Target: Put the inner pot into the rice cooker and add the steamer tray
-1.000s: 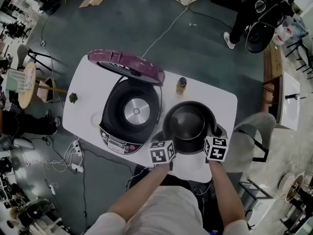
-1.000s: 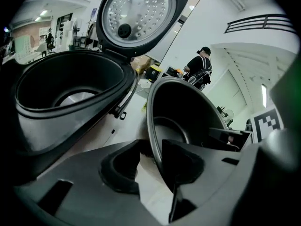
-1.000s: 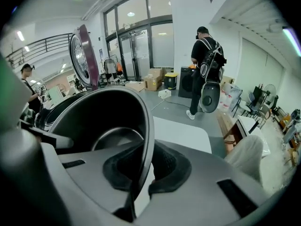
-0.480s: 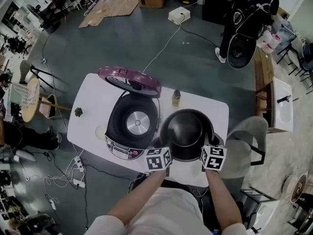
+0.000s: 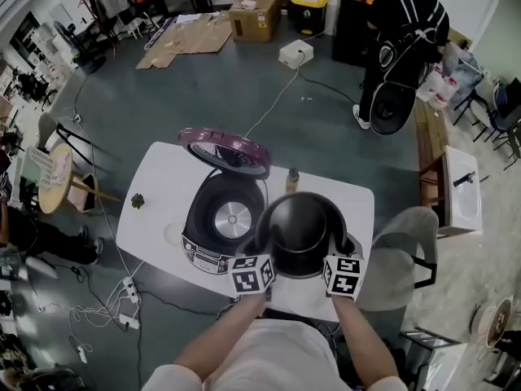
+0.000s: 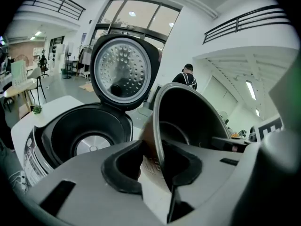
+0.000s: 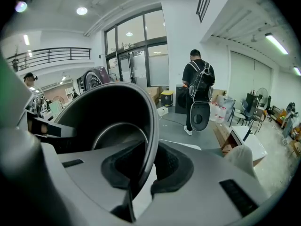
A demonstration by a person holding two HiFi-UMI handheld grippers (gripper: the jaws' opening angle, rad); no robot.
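The inner pot (image 5: 299, 233) is held at 3 o'clock of the open rice cooker (image 5: 221, 218). Its rim is gripped at 7 o'clock by the left gripper (image 5: 262, 257), jaws lately closing, and at 5 o'clock by the right gripper (image 5: 334, 257), jaws lately opening.

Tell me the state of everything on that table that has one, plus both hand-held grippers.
Rice cooker: empty, no pot inside.
Cooker lid: open, tipped back.
Inner pot: empty, lifted, held by its rim on two sides.
Left hand-held gripper: shut on the pot's rim, jaws have just been closing.
Right hand-held gripper: shut on the pot's rim, jaws have just been opening slightly.
Bottle: upright.
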